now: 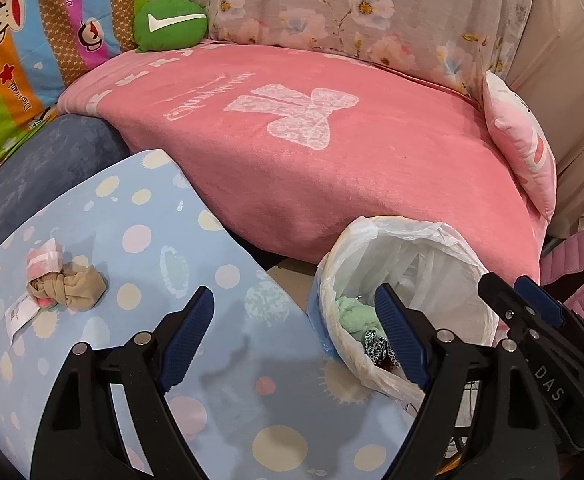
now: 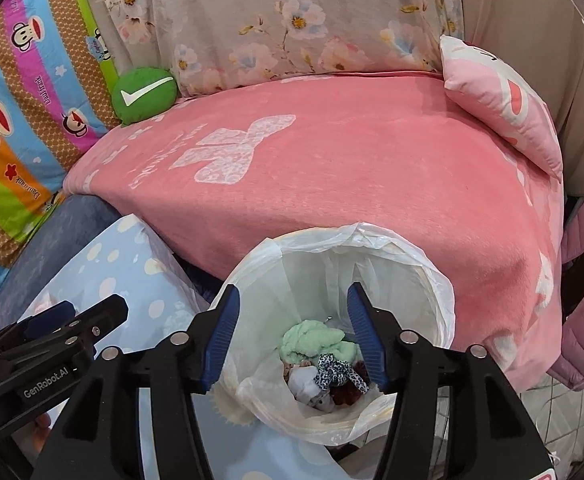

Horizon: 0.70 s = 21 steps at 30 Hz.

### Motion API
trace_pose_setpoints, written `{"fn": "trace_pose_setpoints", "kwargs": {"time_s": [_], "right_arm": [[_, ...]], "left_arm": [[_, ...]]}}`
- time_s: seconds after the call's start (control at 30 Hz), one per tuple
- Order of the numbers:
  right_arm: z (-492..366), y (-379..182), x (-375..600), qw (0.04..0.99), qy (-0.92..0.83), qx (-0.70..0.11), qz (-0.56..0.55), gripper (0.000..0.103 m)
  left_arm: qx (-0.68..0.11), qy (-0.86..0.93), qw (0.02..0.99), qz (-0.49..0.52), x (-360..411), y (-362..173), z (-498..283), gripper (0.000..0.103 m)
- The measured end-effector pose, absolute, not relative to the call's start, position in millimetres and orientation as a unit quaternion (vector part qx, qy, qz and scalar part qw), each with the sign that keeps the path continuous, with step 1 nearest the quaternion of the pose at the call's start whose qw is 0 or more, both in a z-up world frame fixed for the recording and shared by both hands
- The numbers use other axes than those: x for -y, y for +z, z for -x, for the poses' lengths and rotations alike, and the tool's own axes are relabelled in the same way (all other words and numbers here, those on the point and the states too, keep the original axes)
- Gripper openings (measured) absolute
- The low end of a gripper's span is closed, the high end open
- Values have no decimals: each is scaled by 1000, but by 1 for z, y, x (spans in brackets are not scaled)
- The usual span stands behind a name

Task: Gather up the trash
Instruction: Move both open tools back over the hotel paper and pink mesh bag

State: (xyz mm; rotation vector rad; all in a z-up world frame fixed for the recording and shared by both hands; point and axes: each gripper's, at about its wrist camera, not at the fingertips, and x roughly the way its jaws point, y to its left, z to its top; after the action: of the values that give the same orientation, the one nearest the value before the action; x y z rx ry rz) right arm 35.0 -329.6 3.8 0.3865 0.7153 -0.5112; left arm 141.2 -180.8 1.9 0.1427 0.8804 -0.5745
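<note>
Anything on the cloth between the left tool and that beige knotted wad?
Nothing. In the left wrist view, only bare dotted blue cloth lies between the open left tool and the beige wad. A pink wrapper sits beyond it.

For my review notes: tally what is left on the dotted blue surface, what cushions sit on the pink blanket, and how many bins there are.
Left on the dotted blue surface:
Knotted beige cloth: 1
Pink-and-white wrapper: 1
White paper slip: 1
On the pink blanket:
Green round cushion: 1
Pink cushion: 1
Lined bin, already holding some cloth items: 1
Total: 6
</note>
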Motion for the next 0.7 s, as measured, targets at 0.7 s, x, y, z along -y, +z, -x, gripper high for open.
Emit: {"fn": "trace_pose_setpoints", "kwargs": {"time_s": [0.7], "right_arm": [[-60,13,245,903,-187,-357,-151,62]], "left_arm": [[-423,-212,881,-25,84,5,-161,78]]}}
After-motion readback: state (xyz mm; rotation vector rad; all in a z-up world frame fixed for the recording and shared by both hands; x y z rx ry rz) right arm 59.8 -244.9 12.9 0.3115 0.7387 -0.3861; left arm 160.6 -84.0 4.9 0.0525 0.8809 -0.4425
